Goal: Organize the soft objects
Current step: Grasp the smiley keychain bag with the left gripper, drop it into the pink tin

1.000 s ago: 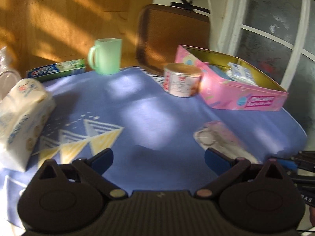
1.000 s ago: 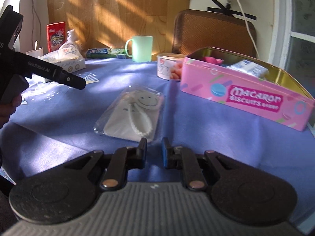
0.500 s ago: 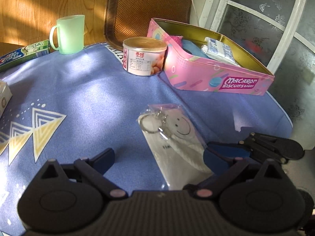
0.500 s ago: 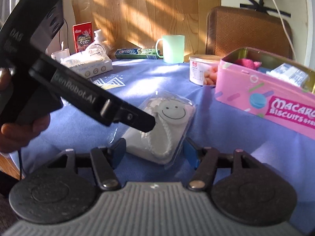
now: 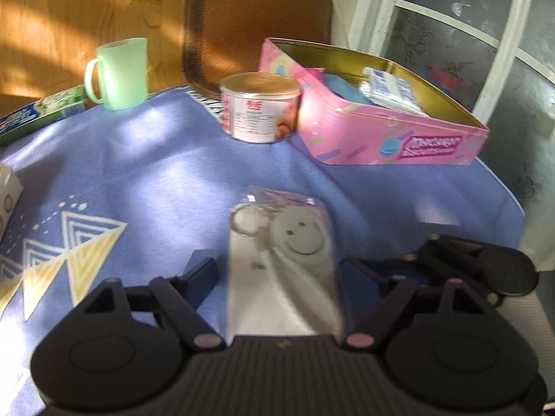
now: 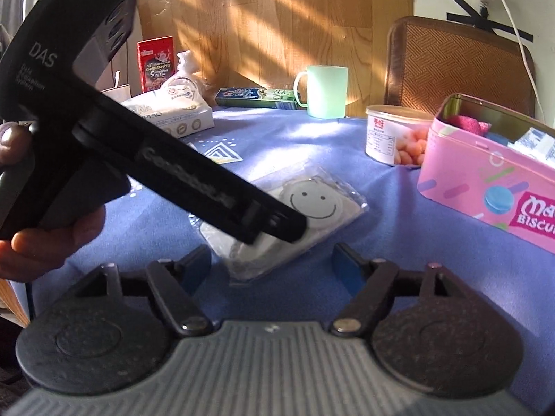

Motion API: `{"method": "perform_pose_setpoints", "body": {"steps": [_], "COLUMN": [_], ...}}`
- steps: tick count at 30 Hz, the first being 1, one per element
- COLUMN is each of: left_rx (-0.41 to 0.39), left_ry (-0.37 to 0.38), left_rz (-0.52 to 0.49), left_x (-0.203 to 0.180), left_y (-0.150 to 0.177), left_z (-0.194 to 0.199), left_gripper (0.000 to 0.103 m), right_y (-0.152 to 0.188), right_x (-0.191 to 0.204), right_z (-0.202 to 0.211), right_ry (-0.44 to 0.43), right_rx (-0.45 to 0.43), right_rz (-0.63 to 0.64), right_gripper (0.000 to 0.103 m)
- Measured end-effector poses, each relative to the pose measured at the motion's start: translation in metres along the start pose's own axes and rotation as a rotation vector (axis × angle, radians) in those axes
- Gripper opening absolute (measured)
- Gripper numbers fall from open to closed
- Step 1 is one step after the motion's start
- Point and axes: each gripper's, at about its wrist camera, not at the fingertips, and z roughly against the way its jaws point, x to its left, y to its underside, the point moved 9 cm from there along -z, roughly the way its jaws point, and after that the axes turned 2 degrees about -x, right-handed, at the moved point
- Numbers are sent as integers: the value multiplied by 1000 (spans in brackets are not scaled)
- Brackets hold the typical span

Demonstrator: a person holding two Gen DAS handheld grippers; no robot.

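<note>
My left gripper point(image 5: 277, 274) is low over the cloth point(image 5: 166, 180), fingers spread wide to either side of the pouch point(image 5: 284, 277). The pouch lies flat on the cloth, smiley face up, key ring at its far end. From the right wrist view, my left gripper point(image 6: 277, 228) slants down from upper left, and its visible fingertip point(image 6: 288, 225) sits on or just over the pouch point(image 6: 305, 215); contact cannot be confirmed. My left hand point(image 6: 38, 239) wraps the handle at the frame's left edge.

My right gripper point(image 6: 274, 263) is level and low, fingers spread wide, near edge of the pouch between them, gripping nothing.

The pink tin point(image 6: 485, 180) stands open to the right, well apart from the pouch, with items inside. 1 can point(image 6: 395, 135) stands just beside the tin; a mug point(image 6: 326, 90) is behind
</note>
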Motion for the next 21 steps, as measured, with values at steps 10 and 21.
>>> {"method": "perform_pose_setpoints", "body": {"steps": [10,21], "left_rx": [-114,-221], "left_ry": [-28,14], "left_rz": [-19,-156], "left_x": [-15,-71], "left_y": [-27,-124], "left_z": [30,17], "left_gripper": [71,71], "right_y": [-25,-79], "right_x": [-5,-80], "right_z": [25,49], "right_ry": [72,244], "right_rx": [-141,-293], "right_rz": [7,-27], "right_gripper": [68,67]}}
